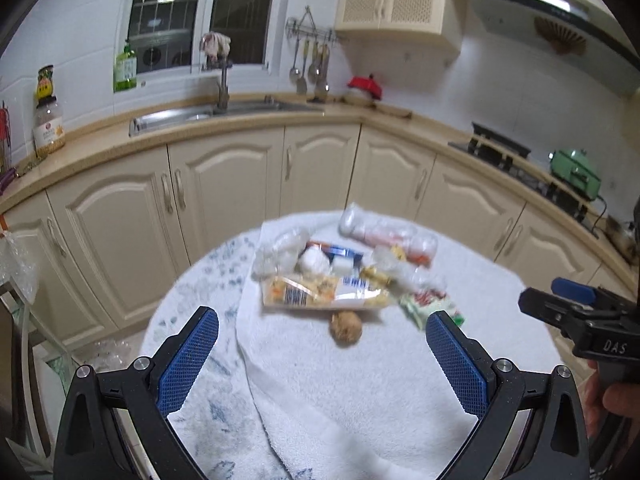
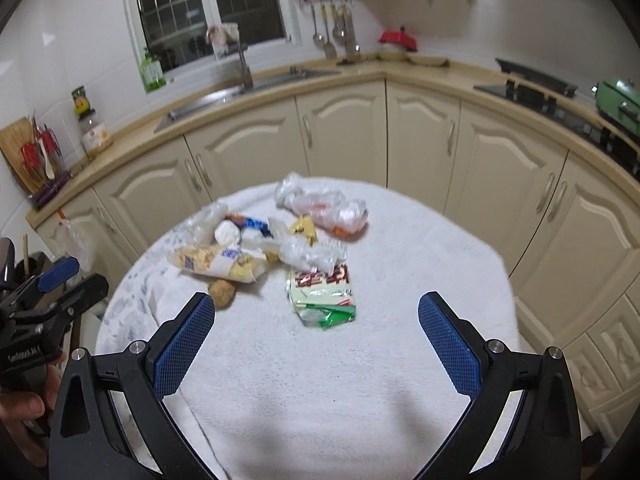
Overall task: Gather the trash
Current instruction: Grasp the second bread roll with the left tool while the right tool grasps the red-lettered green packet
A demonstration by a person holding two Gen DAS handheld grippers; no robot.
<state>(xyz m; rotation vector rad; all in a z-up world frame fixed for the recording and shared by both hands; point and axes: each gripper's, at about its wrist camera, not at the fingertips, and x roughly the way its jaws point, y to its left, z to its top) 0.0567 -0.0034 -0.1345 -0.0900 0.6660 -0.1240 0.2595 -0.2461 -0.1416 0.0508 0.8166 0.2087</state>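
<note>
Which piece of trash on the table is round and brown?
The small brown ball, lying alone at the near edge of the pile, just below the yellow wrapper. The other pieces are flat packets or crinkly clear plastic.

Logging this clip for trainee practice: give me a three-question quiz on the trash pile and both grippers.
1. True or false: the left gripper is shut on a wrapper.
2. Which item lies nearest the right gripper? A) green and red packet B) clear bag with orange contents C) green bottle
3. Fill in: the round brown lump touches the near edge of the ____ and white snack bag.

Key: 1 false, its fingers are spread and empty; 2 A; 3 yellow.
</note>
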